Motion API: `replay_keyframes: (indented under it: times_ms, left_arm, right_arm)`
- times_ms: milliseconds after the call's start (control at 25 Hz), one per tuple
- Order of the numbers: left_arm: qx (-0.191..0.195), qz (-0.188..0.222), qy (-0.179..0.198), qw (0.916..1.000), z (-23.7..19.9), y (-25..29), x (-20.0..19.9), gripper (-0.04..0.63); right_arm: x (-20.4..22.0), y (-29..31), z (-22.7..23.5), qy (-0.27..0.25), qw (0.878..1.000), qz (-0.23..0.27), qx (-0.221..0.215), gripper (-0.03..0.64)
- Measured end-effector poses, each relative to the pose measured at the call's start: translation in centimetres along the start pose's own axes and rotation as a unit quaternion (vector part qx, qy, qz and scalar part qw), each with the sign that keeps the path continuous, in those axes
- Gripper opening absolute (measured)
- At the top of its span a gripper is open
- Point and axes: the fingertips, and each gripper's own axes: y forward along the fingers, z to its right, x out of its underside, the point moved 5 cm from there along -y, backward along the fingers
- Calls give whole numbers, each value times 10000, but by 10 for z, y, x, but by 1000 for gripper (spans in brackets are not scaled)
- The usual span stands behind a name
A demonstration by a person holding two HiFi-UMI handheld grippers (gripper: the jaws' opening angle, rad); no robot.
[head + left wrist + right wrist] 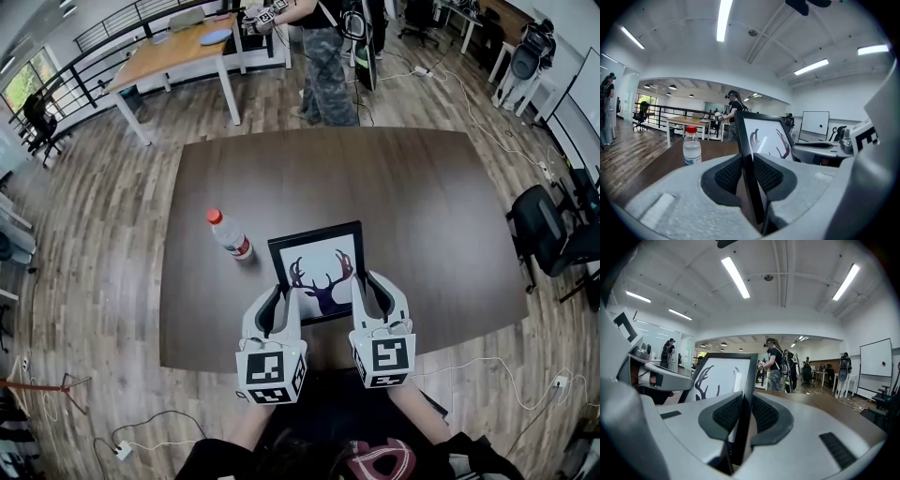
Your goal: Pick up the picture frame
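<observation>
Two claws: both are clamped on the picture frame (319, 267), one on each side rail near its close end.
Left claw (284, 298): its own view shows the ribbed pads (727, 174) pressed on the black left rail, closed partway, only as far as the rail's thickness allows.
Right claw (372, 286): you have the same hold here, with the pads (764, 412) squeezing the right rail (746, 380) edge-on.
Frame's place: it sits over the near middle of the dark tabletop (422, 206), straight ahead of you and between your two hands.
Key relation: the frame reaches away from both claws, and neither hand is nearer than the other; you grip across the rails, at right angles to its length.
Long axis: it appears to run from you toward the far side of the tabletop, though from above the frame looks close to square.
Facing: the antler picture faces up at you, with the antler tips toward the far edge.
Tilt: both gripper views suggest the far end is raised; the claws hide whether the near edge has cleared the tabletop.
Bottle (230, 234): it stands just beside the frame's far left corner, not touching it.
Next, likely: raise both hands evenly so the frame stays level and clear of the bottle.
</observation>
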Motion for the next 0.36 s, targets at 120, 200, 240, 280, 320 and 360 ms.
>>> replay_keyframes:
  times_ms: [120, 200, 240, 280, 320, 360]
  left_arm:
    - [-23, 0, -9, 10000, 0, -1, -1, 84]
    - [-31, 5, -4, 10000, 1, -1, -2, 84]
    - [-34, 11, 2, 10000, 1, -1, -3, 84]
    - [-36, 18, 8, 10000, 1, -1, -3, 84]
    - [-37, 25, 13, 10000, 1, -1, -4, 84]
    - [-37, 33, 19, 10000, 1, -1, -5, 84]
  right_arm:
    - [-1, 0, 0, -17, 10000, 11, -18, 72]
    - [-3, 0, 0, -14, 10000, 13, -24, 72]
    - [-3, 0, 1, -15, 10000, 14, -26, 72]
    - [-4, 0, 1, -17, 10000, 16, -27, 72]
    - [-4, 0, 1, -21, 10000, 20, -29, 72]
    - [-5, 0, 1, -26, 10000, 26, -30, 72]
